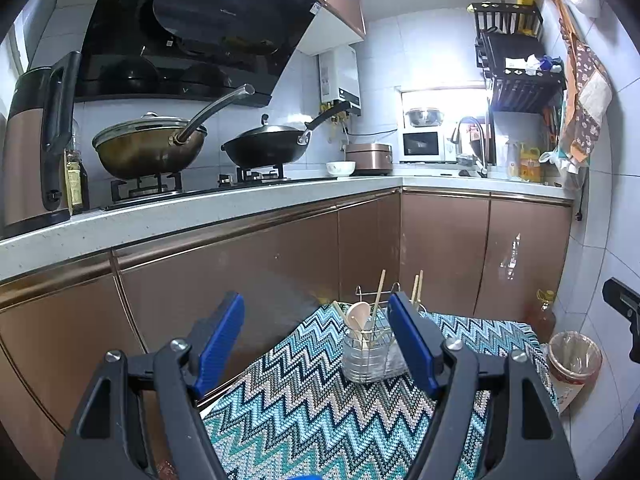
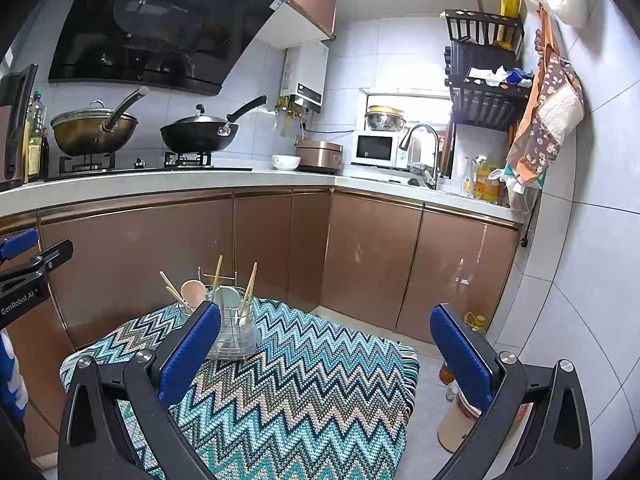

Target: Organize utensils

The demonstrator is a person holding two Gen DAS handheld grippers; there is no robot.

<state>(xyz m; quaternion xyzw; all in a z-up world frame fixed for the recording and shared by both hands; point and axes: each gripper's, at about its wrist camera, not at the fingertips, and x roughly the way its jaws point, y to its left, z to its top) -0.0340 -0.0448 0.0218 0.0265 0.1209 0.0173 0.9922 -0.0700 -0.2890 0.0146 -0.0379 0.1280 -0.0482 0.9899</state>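
Presently, I log:

1. Caddy (image 2: 234,334): clear plastic with a wire frame, upright on the far end of the zigzag cloth (image 2: 304,380), below the cabinets (image 2: 368,256).
2. Contents: wooden chopsticks (image 2: 217,276) leaning outward, a pinkish spoon (image 2: 193,292), a pale blue spoon (image 2: 229,298).
3. Left gripper (image 1: 318,340): blue pads (image 1: 222,340) spread wide, nothing between them, caddy just ahead.
4. Right gripper (image 2: 326,350): spread wide, empty, over the cloth.

Bright window (image 1: 440,98) glare, sharp, fisheye-warped edges
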